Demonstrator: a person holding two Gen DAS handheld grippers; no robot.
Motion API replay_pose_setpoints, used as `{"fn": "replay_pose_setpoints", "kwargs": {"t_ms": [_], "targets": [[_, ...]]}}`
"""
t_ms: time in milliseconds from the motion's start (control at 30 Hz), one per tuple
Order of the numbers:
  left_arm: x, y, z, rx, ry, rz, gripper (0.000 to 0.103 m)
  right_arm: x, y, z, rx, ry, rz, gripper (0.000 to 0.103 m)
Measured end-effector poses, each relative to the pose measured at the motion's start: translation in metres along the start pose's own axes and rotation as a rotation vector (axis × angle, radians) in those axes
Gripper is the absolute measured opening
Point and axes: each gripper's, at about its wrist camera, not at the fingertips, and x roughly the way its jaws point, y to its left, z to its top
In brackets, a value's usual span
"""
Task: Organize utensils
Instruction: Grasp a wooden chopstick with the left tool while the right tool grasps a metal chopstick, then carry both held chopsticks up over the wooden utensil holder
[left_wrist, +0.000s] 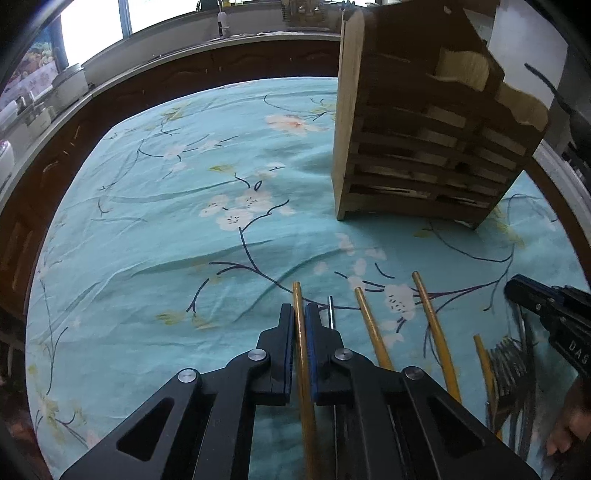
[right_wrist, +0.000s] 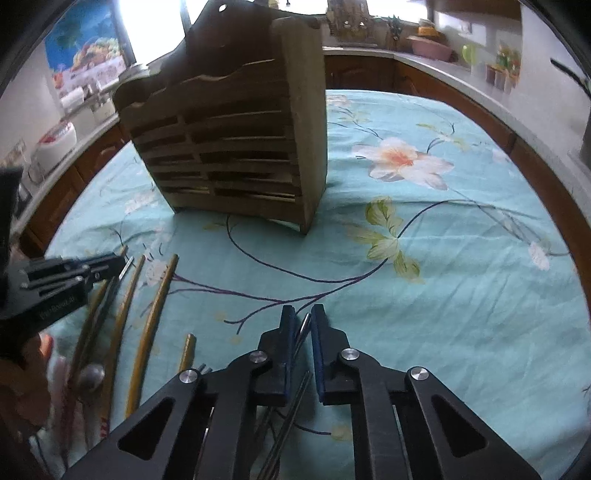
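A slatted wooden utensil holder (left_wrist: 424, 122) stands upright on the floral cloth, also in the right wrist view (right_wrist: 236, 140). My left gripper (left_wrist: 303, 314) is shut on a yellow chopstick (left_wrist: 300, 332) low over the cloth. More yellow chopsticks (left_wrist: 373, 332) and metal forks (left_wrist: 509, 365) lie to its right. My right gripper (right_wrist: 303, 321) is nearly closed around a thin metal utensil handle (right_wrist: 303, 328), with a small gap at the right pad. The left gripper (right_wrist: 74, 273) shows at the left of the right wrist view.
A turquoise floral tablecloth (right_wrist: 443, 258) covers the table. Wooden cabinets and a counter (left_wrist: 110, 77) with kitchen items ring the table. A person's hand (left_wrist: 569, 424) shows at the right edge.
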Motion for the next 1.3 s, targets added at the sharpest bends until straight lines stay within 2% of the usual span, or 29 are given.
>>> {"fn": "replay_pose_setpoints", "kwargs": {"t_ms": [200,367,533,1000,1300], "targets": [[-0.037,0.019,-0.002,-0.055,-0.063,-0.064,0.005,-0.023,-0.010,0.010,0.084,-0.037,0.123,0.005],[-0.078,0.035,-0.010,-0.128,-0.129,-0.136,0.004,-0.056,-0.007,0.016,0.094,-0.094,0.163,0.005],[-0.117,0.042,-0.021,-0.143,-0.193,-0.168,0.004,-0.081,-0.004,0.024,0.091,-0.147,0.197,0.004],[-0.200,0.046,-0.047,-0.149,-0.335,-0.210,0.004,-0.148,0.001,0.038,0.067,-0.288,0.248,0.003],[-0.225,0.051,-0.034,-0.179,-0.448,-0.229,0.004,-0.184,0.005,0.058,0.042,-0.407,0.242,0.003]]}}
